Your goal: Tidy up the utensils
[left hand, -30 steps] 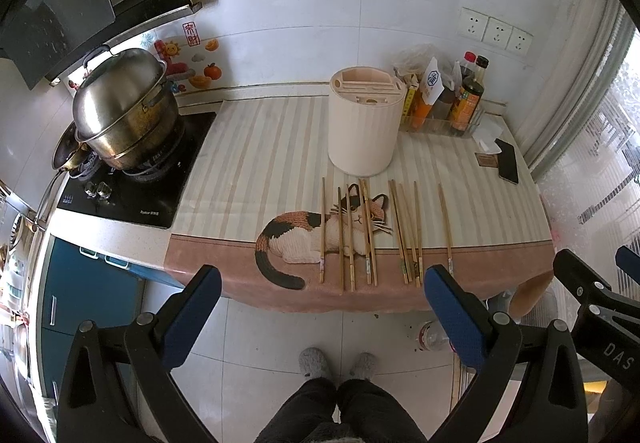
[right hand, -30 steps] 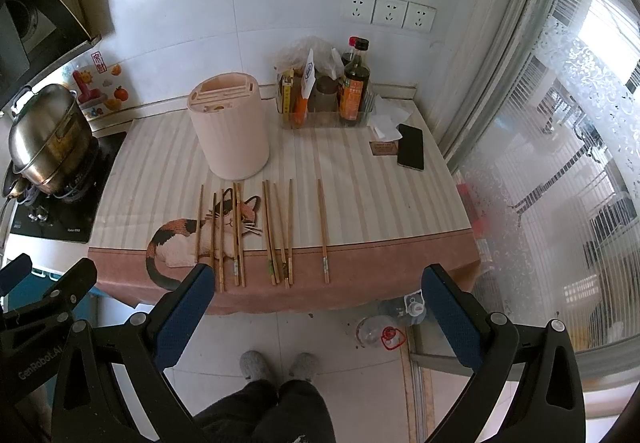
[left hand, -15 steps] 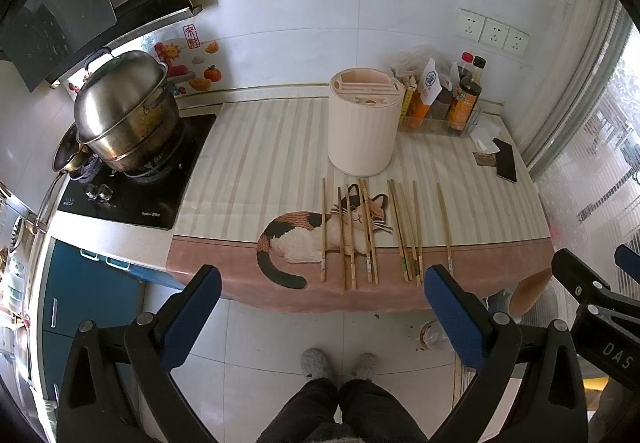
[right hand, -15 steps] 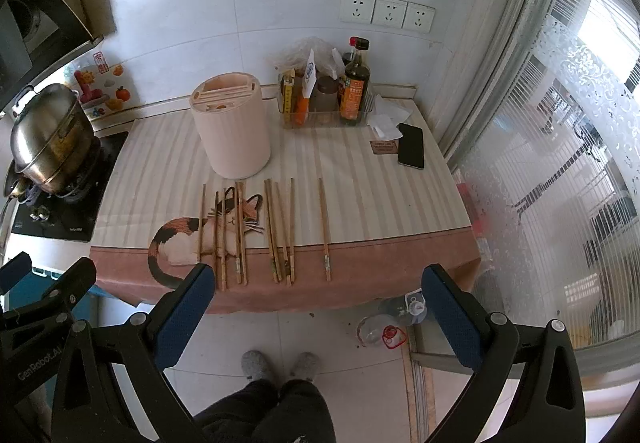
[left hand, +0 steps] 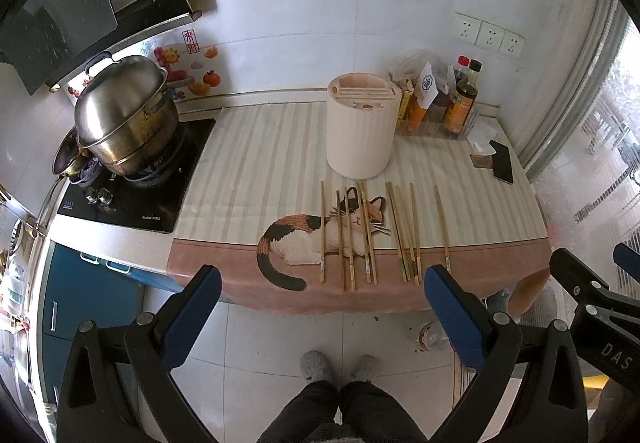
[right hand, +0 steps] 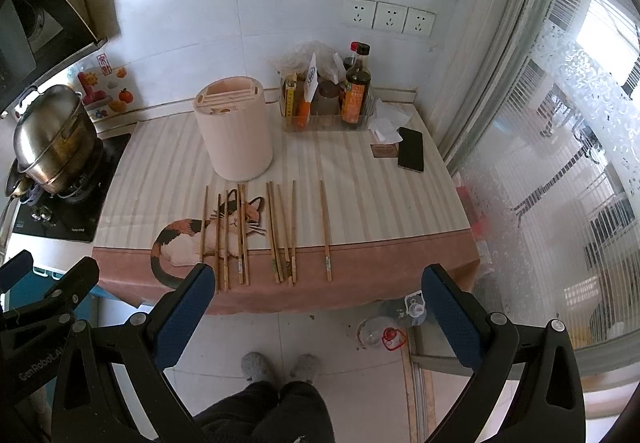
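Steel pot (left hand: pixel 124 115) on stove, sauce bottles (right hand: pixel 356 91), black phone (right hand: pixel 411 149), wall sockets (right hand: pixel 387 15)

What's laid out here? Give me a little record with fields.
chopsticks: loose, side by side on the cat mat
holder: pale cylinder, upright behind them
left gripper: open, holding nothing, short of the counter
right gripper: open, holding nothing
phone: flat at the mat's right
pot: on the stove
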`<state>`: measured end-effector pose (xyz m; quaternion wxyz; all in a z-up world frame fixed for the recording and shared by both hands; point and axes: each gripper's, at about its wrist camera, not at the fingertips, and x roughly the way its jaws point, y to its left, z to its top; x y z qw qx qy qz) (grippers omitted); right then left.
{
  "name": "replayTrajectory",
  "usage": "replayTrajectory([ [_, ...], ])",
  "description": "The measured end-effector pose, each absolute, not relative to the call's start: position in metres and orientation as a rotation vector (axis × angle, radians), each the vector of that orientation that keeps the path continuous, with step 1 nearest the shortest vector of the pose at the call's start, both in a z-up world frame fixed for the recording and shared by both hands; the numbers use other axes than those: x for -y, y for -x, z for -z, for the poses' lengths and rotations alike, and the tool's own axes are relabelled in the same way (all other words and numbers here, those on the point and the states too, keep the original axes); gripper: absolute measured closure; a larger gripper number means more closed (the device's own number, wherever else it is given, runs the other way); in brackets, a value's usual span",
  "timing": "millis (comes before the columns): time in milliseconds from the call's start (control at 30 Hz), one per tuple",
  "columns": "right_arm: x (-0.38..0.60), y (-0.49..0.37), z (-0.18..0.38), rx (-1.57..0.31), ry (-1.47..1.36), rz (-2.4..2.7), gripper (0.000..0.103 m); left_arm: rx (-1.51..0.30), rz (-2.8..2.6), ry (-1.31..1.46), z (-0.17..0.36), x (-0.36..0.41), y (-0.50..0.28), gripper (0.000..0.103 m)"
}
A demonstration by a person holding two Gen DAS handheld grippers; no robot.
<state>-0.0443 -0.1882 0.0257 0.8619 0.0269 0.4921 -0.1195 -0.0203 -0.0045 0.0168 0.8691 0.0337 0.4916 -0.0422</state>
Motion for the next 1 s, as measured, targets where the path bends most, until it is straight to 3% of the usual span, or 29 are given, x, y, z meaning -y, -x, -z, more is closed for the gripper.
replayTrajectory([
  [1000,0.186,0.044,-0.034,-1.006,-0.078,0.278,0.000,-0.958,0.100,-0.076,-0.008,-0.003,0.001,0.000],
])
